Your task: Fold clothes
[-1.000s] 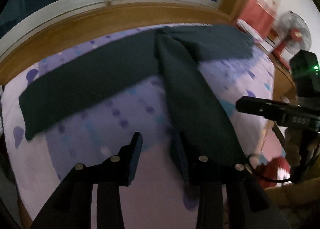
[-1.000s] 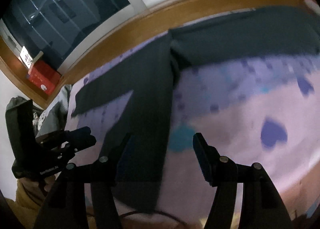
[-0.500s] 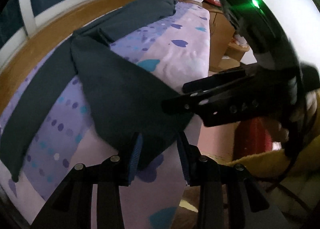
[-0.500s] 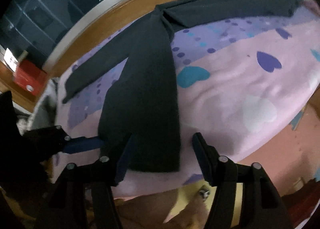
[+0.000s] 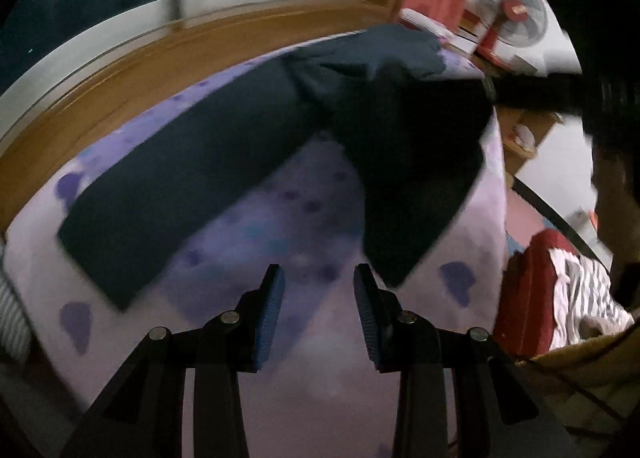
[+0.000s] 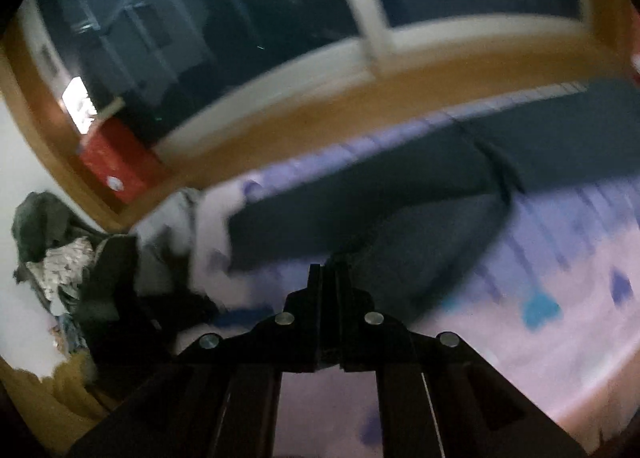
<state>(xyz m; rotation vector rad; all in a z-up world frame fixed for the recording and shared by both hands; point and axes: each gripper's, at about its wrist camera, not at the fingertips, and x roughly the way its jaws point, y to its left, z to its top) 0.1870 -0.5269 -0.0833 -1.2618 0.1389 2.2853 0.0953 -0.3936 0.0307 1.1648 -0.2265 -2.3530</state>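
The right gripper (image 6: 324,278) is pinching only the hem end of one leg (image 5: 420,162) of the dark trousers (image 5: 360,70). Its fingers are pressed fully together, and little cloth is showing between them. In my judgement that thin bite is the main risk: if the hand is swinging fast, the hem may be sliding out and dropping in a heap. The raised leg is hanging slack and twisted near the crotch, so it is likely to be landing skewed or creased rather than edge to edge on the other leg (image 5: 180,178). A hard pull could also be dragging the whole garment off to the right edge of the bed (image 5: 304,218), where the waist end is bunching at the far right corner. Both views are blurred, so how much cloth is actually caught is hard to tell.

The trousers are lying on the heart-print sheet. One leg is stretching flat toward the near left and the other is being lifted on the right.

The left gripper (image 5: 316,310) is pointing steeply down over bare sheet between the two legs. Its fingers are standing partly open with nothing between them and are touching no cloth. The right gripper is also angling downward, holding its hem above the sheet, near the right side of the bed.
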